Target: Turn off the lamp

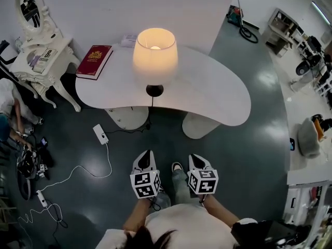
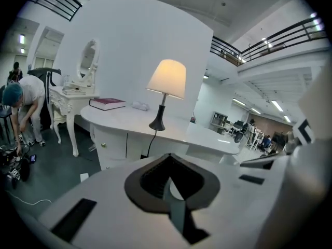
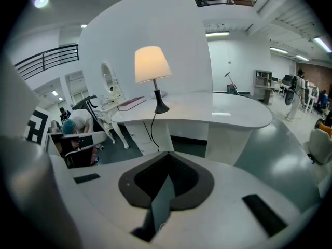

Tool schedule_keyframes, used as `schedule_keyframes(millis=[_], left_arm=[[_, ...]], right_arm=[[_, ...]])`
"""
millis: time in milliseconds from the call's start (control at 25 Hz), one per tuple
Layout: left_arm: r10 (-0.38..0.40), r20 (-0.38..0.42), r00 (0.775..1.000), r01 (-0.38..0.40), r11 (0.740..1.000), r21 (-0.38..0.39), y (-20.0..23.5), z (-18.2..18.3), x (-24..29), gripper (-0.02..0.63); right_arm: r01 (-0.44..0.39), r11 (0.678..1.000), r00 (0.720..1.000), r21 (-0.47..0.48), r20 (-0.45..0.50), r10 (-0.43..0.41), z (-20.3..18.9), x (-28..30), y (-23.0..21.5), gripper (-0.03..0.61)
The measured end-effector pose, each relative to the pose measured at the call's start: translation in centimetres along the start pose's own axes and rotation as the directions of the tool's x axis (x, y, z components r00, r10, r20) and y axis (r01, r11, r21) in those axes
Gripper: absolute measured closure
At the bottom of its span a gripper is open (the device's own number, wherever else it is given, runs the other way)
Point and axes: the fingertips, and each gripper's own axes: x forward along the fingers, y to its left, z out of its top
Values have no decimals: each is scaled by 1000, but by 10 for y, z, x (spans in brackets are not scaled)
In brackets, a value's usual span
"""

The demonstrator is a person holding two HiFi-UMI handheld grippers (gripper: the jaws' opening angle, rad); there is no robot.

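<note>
Cream lamp [image 1: 154,56] lit; cord [image 1: 152,105] end hidden | L gripper [image 2: 168,157], R gripper [image 3: 167,154]: jaws together

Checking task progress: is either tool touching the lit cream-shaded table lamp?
Apart. The head view shows the left tool and the right tool near the person's body, dark floor separating them from the curved white table bearing the lit cream-shaded lamp.

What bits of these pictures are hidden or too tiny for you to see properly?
- Switch of the lit cream-shaded lamp with a black base: in no view; its black cord drops past the curved white table's edge in the head view.
- Gold print on the red hardcover book: too small, head view.
- Small pale thing behind the lamp, which partly covers it in the head view; too small in the left gripper view.
</note>
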Motion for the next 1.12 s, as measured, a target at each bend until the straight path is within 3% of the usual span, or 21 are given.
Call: schedule_keyframes(millis=[160, 480, 1120], left_arm=[[49, 15, 999, -49, 999, -7, 11, 9, 10, 606], [108, -13, 994, -108, 994, -13, 30, 9, 35, 606], [145, -93, 985, -149, 988, -31, 46, -50, 89, 606]], right_arm=[[-47, 999, 998, -8, -30, 47, 2, 26, 3, 580], [-146, 988, 989, -53, -12, 145, 40, 72, 18, 580], [-170, 985, 978, -24, -125, 166, 2, 149, -2, 580]])
